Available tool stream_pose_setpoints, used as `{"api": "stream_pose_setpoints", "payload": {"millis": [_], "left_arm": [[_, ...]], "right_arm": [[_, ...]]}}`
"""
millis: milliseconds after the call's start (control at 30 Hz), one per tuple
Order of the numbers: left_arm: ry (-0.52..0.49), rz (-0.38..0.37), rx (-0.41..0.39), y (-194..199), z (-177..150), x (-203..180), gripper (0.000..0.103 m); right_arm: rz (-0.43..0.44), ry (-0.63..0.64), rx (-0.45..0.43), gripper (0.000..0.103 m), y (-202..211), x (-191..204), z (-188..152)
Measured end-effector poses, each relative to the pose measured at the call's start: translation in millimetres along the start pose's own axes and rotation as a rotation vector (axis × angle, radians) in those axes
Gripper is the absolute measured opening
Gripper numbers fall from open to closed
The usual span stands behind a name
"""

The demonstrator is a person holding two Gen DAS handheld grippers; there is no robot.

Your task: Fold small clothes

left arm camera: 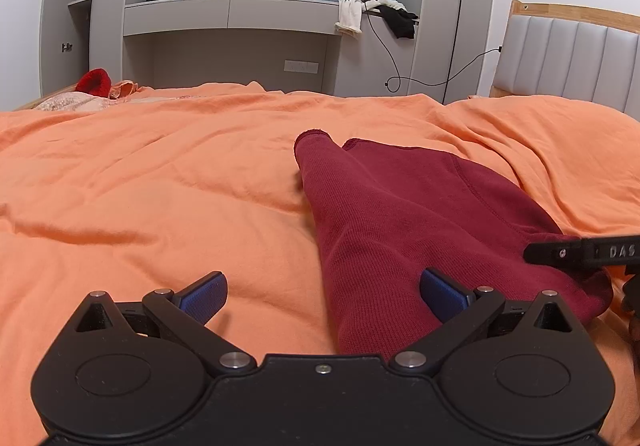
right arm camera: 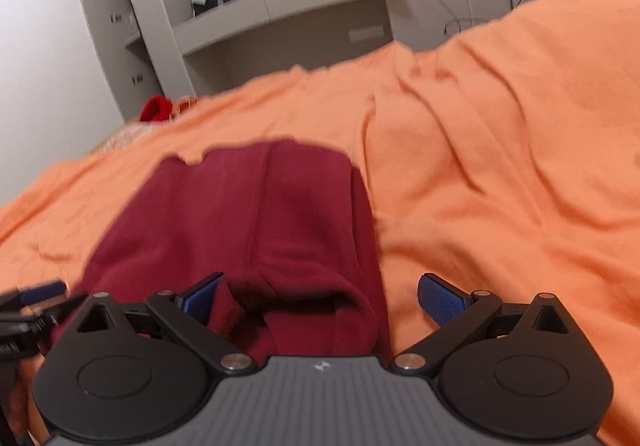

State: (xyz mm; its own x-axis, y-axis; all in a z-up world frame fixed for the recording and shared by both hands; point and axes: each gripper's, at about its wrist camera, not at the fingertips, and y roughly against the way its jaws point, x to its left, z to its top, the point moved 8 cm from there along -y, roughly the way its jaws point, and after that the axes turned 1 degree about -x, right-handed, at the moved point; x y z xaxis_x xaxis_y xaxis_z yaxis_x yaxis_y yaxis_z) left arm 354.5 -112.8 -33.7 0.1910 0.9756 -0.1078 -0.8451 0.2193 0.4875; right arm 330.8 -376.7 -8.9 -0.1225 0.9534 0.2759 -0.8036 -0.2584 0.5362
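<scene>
A dark red knit garment (left arm camera: 400, 221) lies partly folded on the orange bedcover (left arm camera: 160, 181). My left gripper (left arm camera: 323, 296) is open just above the bed, its jaws straddling the garment's near left edge. In the right wrist view the same garment (right arm camera: 256, 221) lies in front of my right gripper (right arm camera: 320, 296), which is open, with the near folded edge between its jaws. The right gripper's body shows at the right edge of the left wrist view (left arm camera: 584, 252). The left gripper's tips show at the left edge of the right wrist view (right arm camera: 40, 292).
A red item (left arm camera: 95, 81) and pale clothes lie at the bed's far left corner. A grey padded headboard (left arm camera: 568, 61) stands at the right. Grey cabinets and a window ledge (left arm camera: 232, 13) with draped clothes are behind the bed.
</scene>
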Motion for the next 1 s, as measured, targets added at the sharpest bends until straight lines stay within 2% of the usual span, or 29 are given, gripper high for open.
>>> {"api": "stream_pose_setpoints", "payload": {"millis": [133, 333, 500, 633, 1000], "left_arm": [[-0.001, 0.0, -0.001, 0, 0, 0, 0.102], [-0.002, 0.0, -0.002, 0, 0, 0, 0.102], [-0.008, 0.001, -0.009, 3, 1, 1, 0.102], [-0.009, 0.001, -0.01, 3, 1, 1, 0.102], [-0.007, -0.004, -0.019, 5, 3, 2, 0.102]], "right_arm": [[0.025, -0.055, -0.043, 0.103, 1, 3, 14], [0.01, -0.155, -0.019, 0.103, -23, -2, 18], [0.063, -0.313, 0.026, 0.103, -41, -11, 11], [0.041, -0.264, 0.068, 0.103, -53, -7, 2], [0.023, -0.227, 0.058, 0.103, -54, -4, -1]]}}
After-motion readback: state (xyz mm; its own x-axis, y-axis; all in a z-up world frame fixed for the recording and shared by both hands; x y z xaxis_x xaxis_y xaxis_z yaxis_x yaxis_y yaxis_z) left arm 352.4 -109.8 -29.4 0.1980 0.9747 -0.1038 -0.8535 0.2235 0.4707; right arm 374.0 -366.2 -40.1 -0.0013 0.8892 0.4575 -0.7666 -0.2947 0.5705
